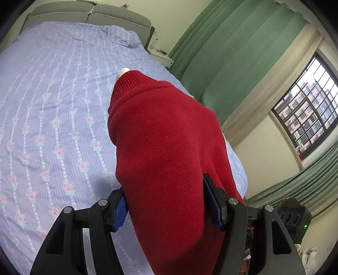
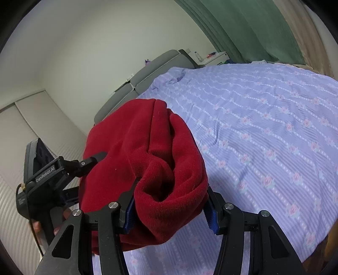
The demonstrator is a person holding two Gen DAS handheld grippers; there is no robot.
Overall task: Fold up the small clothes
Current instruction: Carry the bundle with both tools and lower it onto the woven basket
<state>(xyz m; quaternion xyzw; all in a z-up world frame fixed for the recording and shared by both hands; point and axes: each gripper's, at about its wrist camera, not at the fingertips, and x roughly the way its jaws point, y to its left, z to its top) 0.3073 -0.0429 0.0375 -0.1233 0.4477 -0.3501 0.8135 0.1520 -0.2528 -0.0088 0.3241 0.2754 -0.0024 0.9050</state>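
A small red knit sweater (image 1: 164, 143) with a ribbed cuff and a white edge hangs in the air above the bed. My left gripper (image 1: 169, 203) is shut on a thick bunch of it, blue pads pressed on both sides. In the right wrist view the same red sweater (image 2: 147, 160) is bunched and folded over. My right gripper (image 2: 171, 209) is shut on its lower folds. The left gripper (image 2: 63, 169) shows at the left there, its fingers buried in the cloth.
The bed (image 1: 52, 116) has a lilac flowered sheet and a grey headboard (image 1: 90, 17). A white nightstand (image 1: 160, 56) stands beside it. Green curtains (image 1: 232, 52) and a window (image 1: 306, 110) lie to the right. A wardrobe (image 2: 25, 118) stands at the left.
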